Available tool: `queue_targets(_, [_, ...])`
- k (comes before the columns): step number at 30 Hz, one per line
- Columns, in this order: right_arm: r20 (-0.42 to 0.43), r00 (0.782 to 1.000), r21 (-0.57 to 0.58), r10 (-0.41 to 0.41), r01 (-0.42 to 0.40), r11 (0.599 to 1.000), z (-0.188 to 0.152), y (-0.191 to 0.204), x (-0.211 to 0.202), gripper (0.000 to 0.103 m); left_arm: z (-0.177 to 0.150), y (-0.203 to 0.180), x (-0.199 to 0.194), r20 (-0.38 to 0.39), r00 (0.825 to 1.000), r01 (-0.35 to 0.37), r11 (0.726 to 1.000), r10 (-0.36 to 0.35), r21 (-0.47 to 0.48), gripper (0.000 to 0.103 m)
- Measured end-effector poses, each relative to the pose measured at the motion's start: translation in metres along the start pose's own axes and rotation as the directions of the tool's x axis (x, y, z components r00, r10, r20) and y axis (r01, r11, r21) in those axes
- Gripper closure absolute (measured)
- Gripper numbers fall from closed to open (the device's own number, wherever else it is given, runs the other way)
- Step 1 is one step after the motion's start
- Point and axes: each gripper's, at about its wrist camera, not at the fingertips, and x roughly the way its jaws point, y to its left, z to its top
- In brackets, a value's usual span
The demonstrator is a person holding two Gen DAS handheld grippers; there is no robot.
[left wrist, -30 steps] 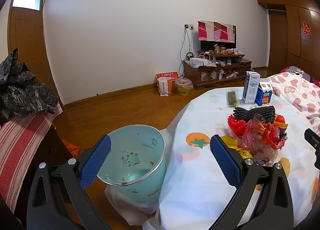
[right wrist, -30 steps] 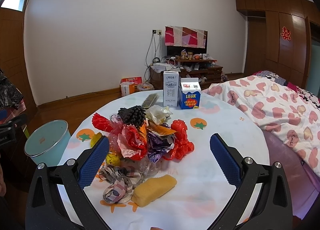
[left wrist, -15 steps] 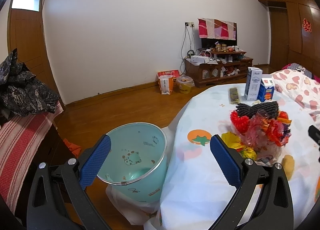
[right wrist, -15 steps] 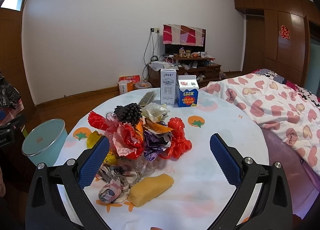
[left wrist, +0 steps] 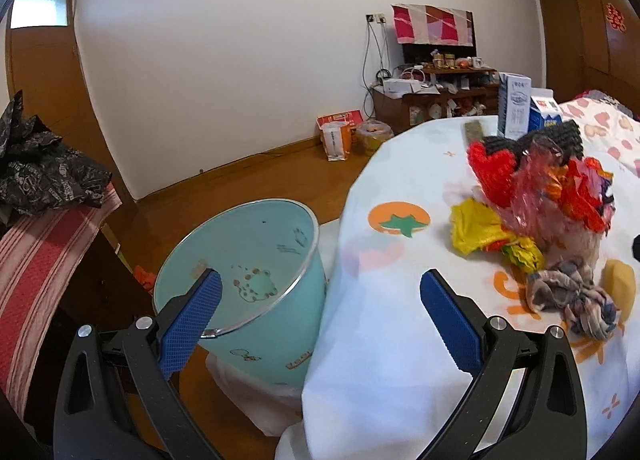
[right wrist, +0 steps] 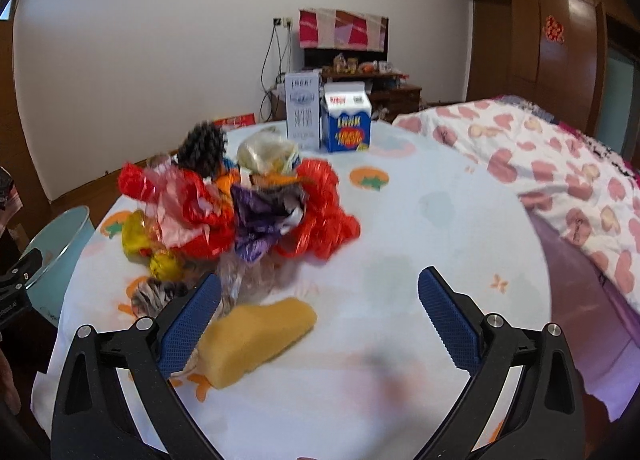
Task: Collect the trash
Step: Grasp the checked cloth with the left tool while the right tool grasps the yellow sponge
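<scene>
A round bench in a patterned white cloth carries a heap of crumpled trash. Your right hand-held gripper is closing, nothing pinched, a yellow sponge just below. Your left hand-held gripper is spread over the teal bin.

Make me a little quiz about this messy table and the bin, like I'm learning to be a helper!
1. True or false: the turquoise bin stands on the table.
2. Which thing lies nearest the right hand-held gripper? A) yellow sponge B) blue milk carton C) black pinecone-like thing
3. Fill in: the pile of crumpled wrappers lies ____ the two cartons, seen from the right hand-held gripper.

Key
1. False: it stands on the floor beside the table.
2. A
3. In front of.
</scene>
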Motion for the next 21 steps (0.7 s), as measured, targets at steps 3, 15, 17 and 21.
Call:
queue_targets(3, [-0.033, 0.999, -0.003, 0.025, -0.025, 1.0, -0.004, 0.005, 0.005, 0.014, -0.002, -0.003, 0.0, -0.003, 1.0, 0.005, 1.0, -0.005, 0.005, 0.006])
queue_targets(15, [-0.137, 0.979, -0.006, 0.151, -0.154, 0.988, -0.021, 0.022, 0.018, 0.071, -0.006, -0.017, -0.007, -0.016, 0.999, 0.052, 0.998, -0.051, 0.039, 0.006])
queue_targets(17, [-0.134, 0.979, 0.016, 0.155, -0.154, 0.988, -0.019, 0.018, 0.018, 0.073, -0.004, -0.021, -0.009, -0.021, 0.998, 0.068, 0.997, -0.067, 0.04, 0.006])
queue_targets(21, [-0.116, 0.981, 0.015, 0.154, -0.153, 0.988, -0.007, 0.014, 0.011, 0.074, 0.002, -0.026, -0.011, -0.024, 0.995, 0.101, 0.994, -0.1, 0.033, 0.006])
